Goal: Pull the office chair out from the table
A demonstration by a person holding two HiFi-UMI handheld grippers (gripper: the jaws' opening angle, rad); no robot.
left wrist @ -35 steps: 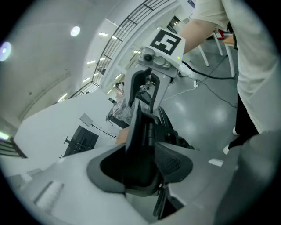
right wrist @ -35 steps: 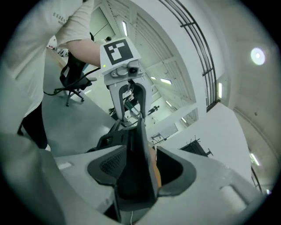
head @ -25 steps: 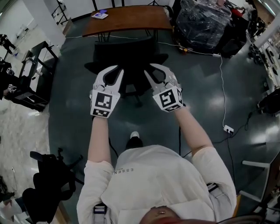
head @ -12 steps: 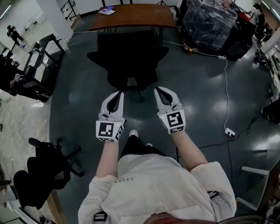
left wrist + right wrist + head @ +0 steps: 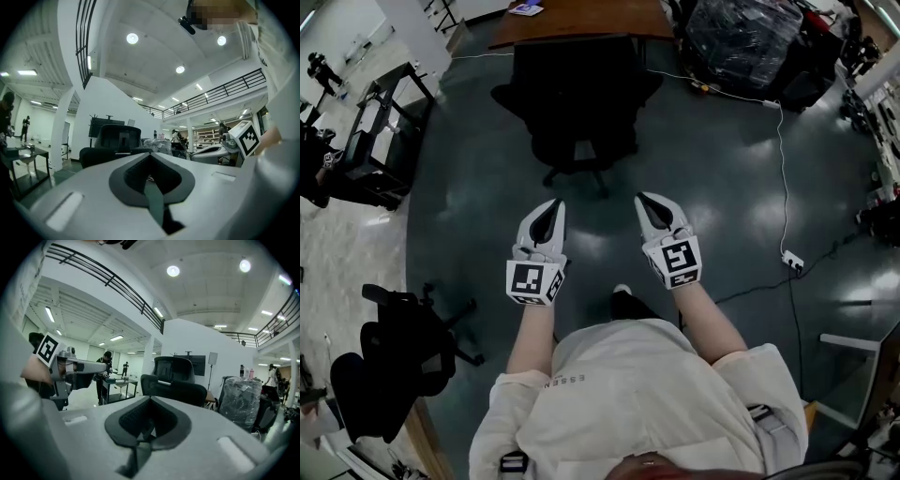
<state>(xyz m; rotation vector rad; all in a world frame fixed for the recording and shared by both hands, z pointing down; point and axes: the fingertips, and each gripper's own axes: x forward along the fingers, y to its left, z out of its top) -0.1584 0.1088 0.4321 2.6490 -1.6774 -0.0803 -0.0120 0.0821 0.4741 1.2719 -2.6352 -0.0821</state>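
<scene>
A black office chair (image 5: 577,89) stands on the dark floor in front of the brown table (image 5: 581,21), its back turned to me. Both grippers hang well short of it, over bare floor. My left gripper (image 5: 549,206) is shut with nothing in it, and my right gripper (image 5: 647,200) beside it is also shut and empty. In the left gripper view the chair (image 5: 112,140) shows beyond the closed left gripper (image 5: 151,157), with the other gripper's marker cube (image 5: 246,137) at the right. The right gripper view shows the chair (image 5: 174,378) past the closed right gripper (image 5: 150,401).
A second black chair (image 5: 394,361) lies at the lower left. A black cart (image 5: 375,131) stands at the left, a plastic-wrapped pallet (image 5: 745,42) at the upper right. A white cable runs to a power strip (image 5: 790,261) on the right. People stand far off by a desk (image 5: 115,380).
A second ago both grippers were open at the chair's back. They have let go, shut, and drawn back toward me and lower; the chair now stands farther from them.
</scene>
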